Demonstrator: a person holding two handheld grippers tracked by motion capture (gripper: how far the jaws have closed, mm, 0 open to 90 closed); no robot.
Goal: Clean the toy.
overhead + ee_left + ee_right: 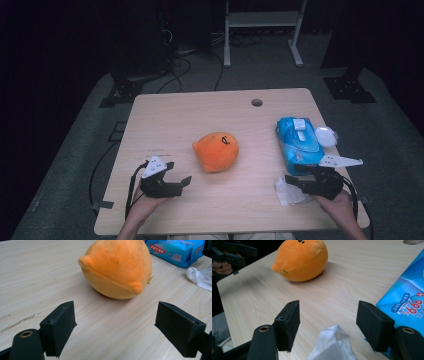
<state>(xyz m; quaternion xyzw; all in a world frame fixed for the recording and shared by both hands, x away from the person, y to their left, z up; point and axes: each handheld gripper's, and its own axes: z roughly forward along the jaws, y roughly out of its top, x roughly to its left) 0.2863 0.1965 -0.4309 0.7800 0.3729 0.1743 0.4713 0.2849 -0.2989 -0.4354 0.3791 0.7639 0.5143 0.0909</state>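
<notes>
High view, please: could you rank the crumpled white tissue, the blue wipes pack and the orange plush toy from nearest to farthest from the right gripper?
1. Crumpled white tissue: on the table just left of the right gripper, at its fingers.
2. Blue wipes pack: just behind the gripper, near the table's right edge.
3. Orange plush toy: farthest, mid-table, off to the left.

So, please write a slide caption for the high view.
Two open grippers flank an orange plush toy on a wooden table.
</notes>
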